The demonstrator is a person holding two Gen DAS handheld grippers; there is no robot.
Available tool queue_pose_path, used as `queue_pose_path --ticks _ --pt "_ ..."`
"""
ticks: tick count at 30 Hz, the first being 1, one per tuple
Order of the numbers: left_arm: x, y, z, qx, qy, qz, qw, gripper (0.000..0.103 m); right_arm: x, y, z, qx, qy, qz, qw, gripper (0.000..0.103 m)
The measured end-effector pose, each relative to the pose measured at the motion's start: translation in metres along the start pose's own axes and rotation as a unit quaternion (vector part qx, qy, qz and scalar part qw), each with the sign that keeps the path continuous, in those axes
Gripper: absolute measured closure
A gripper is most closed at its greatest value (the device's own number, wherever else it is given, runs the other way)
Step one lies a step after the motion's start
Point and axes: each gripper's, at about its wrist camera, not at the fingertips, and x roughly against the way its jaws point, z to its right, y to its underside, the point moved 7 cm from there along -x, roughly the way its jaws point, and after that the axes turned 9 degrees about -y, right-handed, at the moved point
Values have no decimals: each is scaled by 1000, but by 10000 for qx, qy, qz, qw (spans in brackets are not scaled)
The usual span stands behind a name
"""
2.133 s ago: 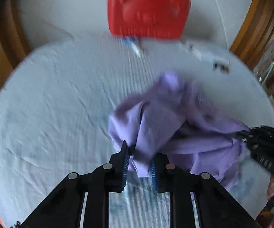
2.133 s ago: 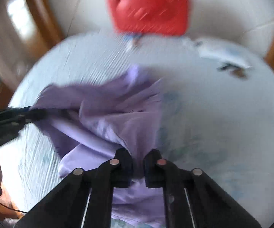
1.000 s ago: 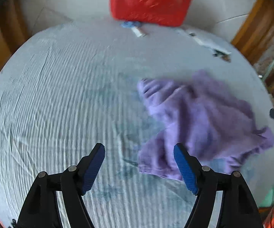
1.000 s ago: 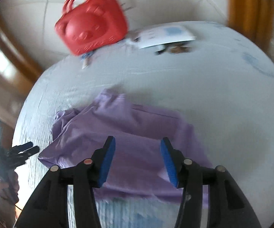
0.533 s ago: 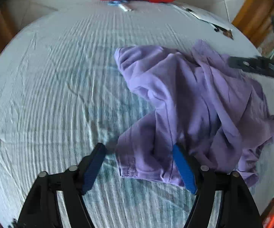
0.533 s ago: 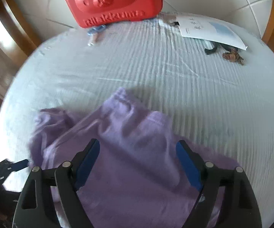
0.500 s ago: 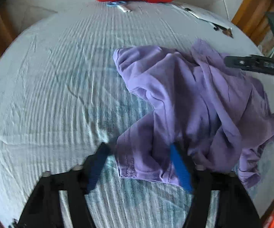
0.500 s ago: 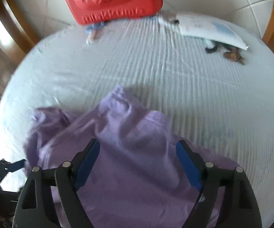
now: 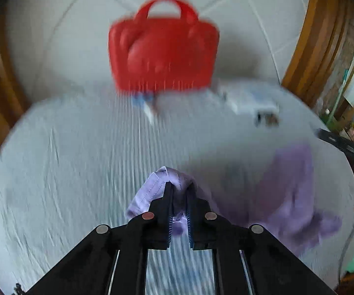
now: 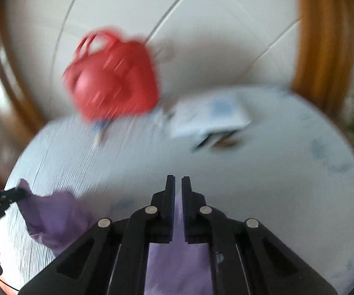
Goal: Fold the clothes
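Observation:
A purple garment hangs stretched above the pale blue bed sheet. My left gripper is shut on a hemmed edge of it. My right gripper is shut on another part of the garment, whose cloth hangs below the jaws. In the right wrist view the left gripper holds the cloth's far end at the left edge. In the left wrist view the right gripper's body shows at the right edge. Both views are motion-blurred.
A red bear-faced bag stands at the bed's far edge against the white tiled wall. White papers and small dark items lie to its right. Wooden frames stand at both sides.
Both grippers were open over the garment lying on the bed. Now both have shut on it and lifted it, and the views have tilted up toward the wall.

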Motion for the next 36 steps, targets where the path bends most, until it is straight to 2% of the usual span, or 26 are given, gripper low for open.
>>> queue_pose_path --ticks 2,4,6,8,9,10,12,14,16,20,22,26,33,35,36 --pt "-10 -35 3 109 69 20 9999 92 18 -21 31 -248 290 314 9988 98" --pt "-24 -58 7 119 147 -155 9997 89 23 -35 52 -409 458 362 9975 98" --pt "-31 -62 11 91 198 -230 9995 84 25 -34 61 -476 375 250 9978 98" --pt "-35 -60 10 73 254 -266 9993 68 19 -20 59 -407 349 25 9986 97" --pt "-35 -56 6 101 257 -283 9992 52 15 -10 58 -397 311 -111 9987 97" --pt "-35 -51 1 169 286 -290 9990 40 11 -1 56 -387 274 -248 9986 97" --pt "-40 -36 -19 254 246 -378 9987 34 1 21 50 -425 151 -527 9976 92" --pt "-54 -19 -32 278 91 -593 9978 34 -11 44 42 -505 -15 -788 9956 80" --pt "-62 3 -37 239 45 -785 9966 34 -20 65 35 -515 -137 -1026 9933 63" --pt "-83 50 -43 172 -30 -1223 9923 34 -36 91 21 -504 -374 -1361 9887 55" --pt "-98 71 -41 205 -7 -1454 9892 34 -42 96 17 -497 -402 -1440 9875 47" --pt "-116 86 -25 209 124 -1512 9882 35 -48 102 12 -561 -528 -1562 9847 46" --pt "-136 77 17 21 384 -1396 9895 35 -54 109 16 -542 -566 -1664 9829 46" --pt "-141 76 26 -113 314 -1438 9890 35 -60 108 17 -487 -533 -1685 9830 45" --pt "-141 75 30 -292 171 -1386 9898 35 -64 108 17 -444 -495 -1710 9830 41"
